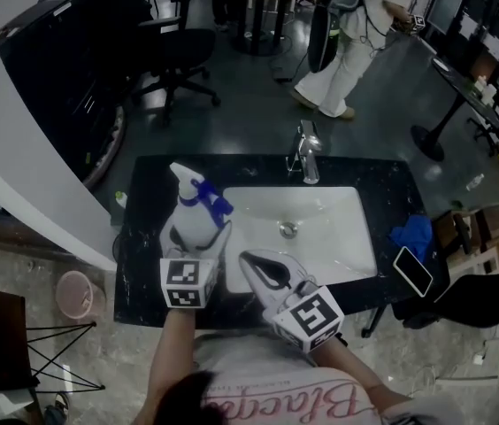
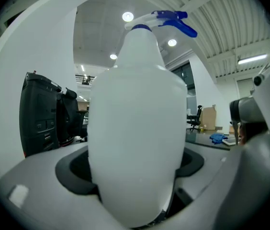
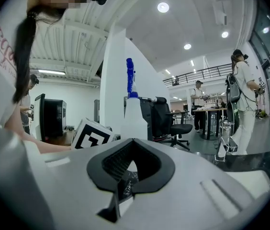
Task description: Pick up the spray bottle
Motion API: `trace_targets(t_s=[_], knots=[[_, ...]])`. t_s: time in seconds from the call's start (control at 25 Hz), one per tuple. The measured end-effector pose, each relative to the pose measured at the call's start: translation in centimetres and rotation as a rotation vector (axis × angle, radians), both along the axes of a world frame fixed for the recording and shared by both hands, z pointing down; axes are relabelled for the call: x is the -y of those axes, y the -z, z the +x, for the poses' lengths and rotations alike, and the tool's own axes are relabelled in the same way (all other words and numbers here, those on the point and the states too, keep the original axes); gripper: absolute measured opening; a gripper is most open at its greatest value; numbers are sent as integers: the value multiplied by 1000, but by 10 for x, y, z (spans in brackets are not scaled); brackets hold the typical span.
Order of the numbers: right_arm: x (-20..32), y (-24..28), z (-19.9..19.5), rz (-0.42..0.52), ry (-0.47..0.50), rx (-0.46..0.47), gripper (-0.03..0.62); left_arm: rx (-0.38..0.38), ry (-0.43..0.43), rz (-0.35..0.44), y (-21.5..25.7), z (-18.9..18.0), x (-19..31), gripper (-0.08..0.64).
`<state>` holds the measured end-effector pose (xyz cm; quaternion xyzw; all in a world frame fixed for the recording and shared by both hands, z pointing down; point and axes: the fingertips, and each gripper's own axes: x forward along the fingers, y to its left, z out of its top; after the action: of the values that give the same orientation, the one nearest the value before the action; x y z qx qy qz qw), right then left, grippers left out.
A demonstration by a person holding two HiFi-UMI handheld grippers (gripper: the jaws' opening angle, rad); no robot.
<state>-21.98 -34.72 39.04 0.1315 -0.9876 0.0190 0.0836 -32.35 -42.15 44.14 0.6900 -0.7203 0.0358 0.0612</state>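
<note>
The white spray bottle (image 1: 191,220) with a blue trigger head stands upright at the left of the sink, between the jaws of my left gripper (image 1: 198,239). In the left gripper view the bottle (image 2: 137,128) fills the middle and the pads press on both its sides low down, with my left gripper (image 2: 136,200) shut on it. My right gripper (image 1: 251,262) hangs over the sink's front edge, jaws together and nothing in them. In the right gripper view the bottle (image 3: 134,113) shows beyond my right gripper (image 3: 129,176), beside the left gripper's marker cube.
A white sink (image 1: 329,253) with a chrome faucet (image 1: 307,158) sits in a black counter (image 1: 143,193). A blue cloth (image 1: 413,235) and a phone (image 1: 413,271) lie at the counter's right end. A person (image 1: 356,42) and an office chair (image 1: 179,56) stand behind. A pink bin (image 1: 77,295) is low left.
</note>
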Motion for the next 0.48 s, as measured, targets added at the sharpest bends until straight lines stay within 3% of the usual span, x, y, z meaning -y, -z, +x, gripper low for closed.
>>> trace_targets(t_s=[0.48], knots=[[-29, 9, 23, 5, -15, 39, 2, 41, 14, 77, 60, 29, -53, 430]])
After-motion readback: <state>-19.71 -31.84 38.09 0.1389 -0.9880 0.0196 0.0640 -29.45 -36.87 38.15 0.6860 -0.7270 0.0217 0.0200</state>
